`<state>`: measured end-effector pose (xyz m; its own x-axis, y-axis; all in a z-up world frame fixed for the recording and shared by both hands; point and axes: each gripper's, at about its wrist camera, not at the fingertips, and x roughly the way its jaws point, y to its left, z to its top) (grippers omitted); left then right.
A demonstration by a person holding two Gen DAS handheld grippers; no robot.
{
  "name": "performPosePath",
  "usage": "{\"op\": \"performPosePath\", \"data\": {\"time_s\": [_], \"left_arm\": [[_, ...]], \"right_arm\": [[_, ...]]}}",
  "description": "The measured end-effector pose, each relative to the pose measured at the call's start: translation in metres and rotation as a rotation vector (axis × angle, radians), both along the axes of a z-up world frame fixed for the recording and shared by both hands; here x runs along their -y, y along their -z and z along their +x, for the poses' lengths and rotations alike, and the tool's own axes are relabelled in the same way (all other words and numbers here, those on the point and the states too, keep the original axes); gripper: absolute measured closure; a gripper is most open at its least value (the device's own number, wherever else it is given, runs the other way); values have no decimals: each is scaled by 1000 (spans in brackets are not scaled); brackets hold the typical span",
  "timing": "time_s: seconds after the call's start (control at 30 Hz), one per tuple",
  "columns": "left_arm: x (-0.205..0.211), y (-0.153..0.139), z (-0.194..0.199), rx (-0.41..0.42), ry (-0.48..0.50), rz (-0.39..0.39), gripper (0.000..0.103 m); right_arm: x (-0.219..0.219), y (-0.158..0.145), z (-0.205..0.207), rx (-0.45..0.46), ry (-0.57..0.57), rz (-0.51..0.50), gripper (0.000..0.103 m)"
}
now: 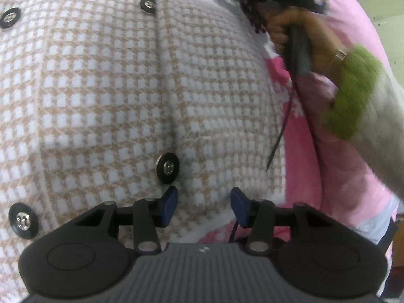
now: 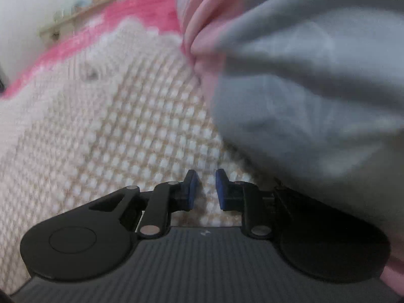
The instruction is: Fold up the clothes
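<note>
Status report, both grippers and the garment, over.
Left gripper open over checked jacket, holding nothing. Right gripper open, low over the jacket. Grey cloth crowds its right side.

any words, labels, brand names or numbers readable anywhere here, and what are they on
No readable text in either view.
A small pale mark on the left gripper body is a logo shape, not letters.
The same mark on the right gripper body is too blurred to read.
The checked garment and its black buttons show no lettering.

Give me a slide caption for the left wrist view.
Open left gripper over the checked garment, near a black button.
</note>
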<state>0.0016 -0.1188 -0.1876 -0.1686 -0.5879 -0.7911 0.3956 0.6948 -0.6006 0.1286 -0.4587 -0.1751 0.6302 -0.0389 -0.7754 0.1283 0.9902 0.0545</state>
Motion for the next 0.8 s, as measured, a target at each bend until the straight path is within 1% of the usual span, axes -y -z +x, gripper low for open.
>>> {"op": "performPosePath", "data": {"time_s": [0.03,0.07,0.1,0.13,0.17,0.23,0.27,0.3,0.37,0.43,0.47,0.5,0.53,0.6,0.63,0.67,0.7,0.73,0.77,0.8], "left_arm": [[-3,0,0,-4,-8,-7,54],[-8,0,2,-12,-23,-23,52],[-13,1,4,-21,-39,-39,51],[-18,1,5,-30,-56,-57,49],[-22,2,7,-41,-76,-78,48],[-30,4,11,-60,-114,-118,47],[-32,4,12,-67,-135,-135,47],[-34,4,13,-76,-156,-152,47],[-36,6,13,-93,-189,-169,47],[-36,7,12,-95,-197,-149,47],[-36,7,11,-95,-199,-138,47],[-36,7,9,-96,-198,-131,48],[-34,7,7,-95,-194,-124,51],[-29,5,0,-76,-180,-88,58],[-27,5,-2,-62,-175,-68,69],[-25,5,-4,-46,-176,-51,86],[-23,3,-6,-29,-175,-47,89],[-21,0,-9,-13,-170,-53,91],[-18,-5,-12,9,-156,-62,92],[-16,-11,-15,28,-137,-74,92]], "right_arm": [[-3,-8,-2,-10,-12,-17,86],[-3,-23,-17,4,-22,16,85],[-2,-40,-32,23,-31,57,85],[5,-56,-52,47,-31,140,83],[12,-72,-73,73,-30,229,81],[34,-90,-116,82,-2,517,69],[44,-87,-136,59,32,674,66],[54,-82,-156,32,70,833,60],[47,-58,-183,-103,119,947,59],[25,-36,-200,-233,123,837,59],[13,-23,-207,-286,119,797,59],[3,-8,-212,-324,124,790,58],[-3,5,-216,-342,141,807,58],[-12,18,-223,-328,156,847,59],[-17,24,-226,-319,163,867,63],[-21,21,-230,-304,151,844,71],[-26,16,-231,-290,136,795,87],[-27,8,-229,-274,126,775,90],[-28,0,-227,-257,117,760,90],[-30,-12,-225,-240,94,723,91]]}}
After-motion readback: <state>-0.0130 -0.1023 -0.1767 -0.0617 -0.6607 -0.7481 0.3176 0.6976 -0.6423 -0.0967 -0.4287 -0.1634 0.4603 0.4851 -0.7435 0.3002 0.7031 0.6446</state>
